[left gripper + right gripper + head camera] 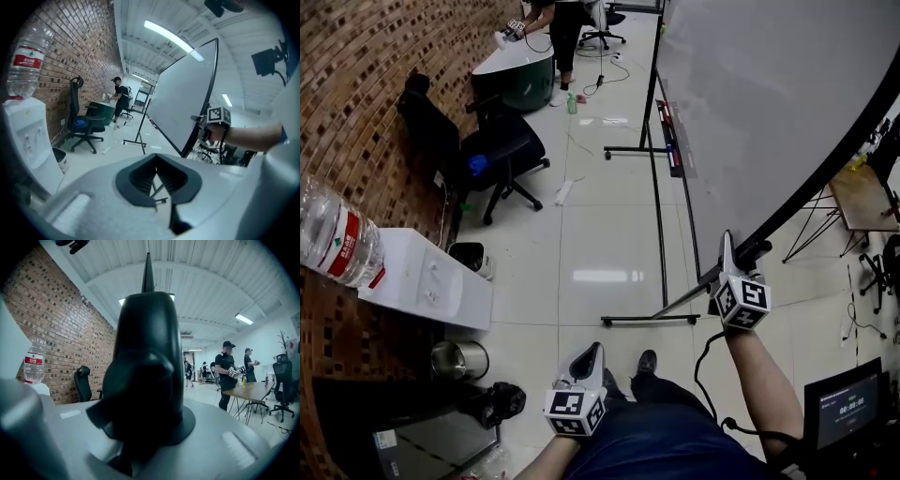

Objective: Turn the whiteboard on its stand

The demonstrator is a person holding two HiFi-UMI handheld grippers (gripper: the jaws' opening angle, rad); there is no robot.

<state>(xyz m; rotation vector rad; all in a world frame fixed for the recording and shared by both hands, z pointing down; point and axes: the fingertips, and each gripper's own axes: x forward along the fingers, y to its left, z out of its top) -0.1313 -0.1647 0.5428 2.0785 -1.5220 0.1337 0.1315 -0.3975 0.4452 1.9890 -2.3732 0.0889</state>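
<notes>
The big whiteboard (769, 103) hangs tilted in its black-framed stand (661, 216), filling the head view's upper right. My right gripper (729, 255) is shut on the board's black lower edge near its corner. In the right gripper view that black frame edge (148, 273) rises straight up from between the jaws. In the left gripper view the whiteboard (180, 103) leans over, with the right gripper (206, 123) clamped on its rim. My left gripper (596, 352) hangs lower, apart from the board, its fingers together at one tip and nothing in them. The left gripper (157, 180) points toward the stand's foot.
A water dispenser (422, 277) with a bottle (333, 239) stands by the brick wall at left, with a metal bin (459, 359) beside it. A black office chair (502, 150) sits behind. A wooden table (862, 192) stands right of the board. A person (558, 23) works at the far table.
</notes>
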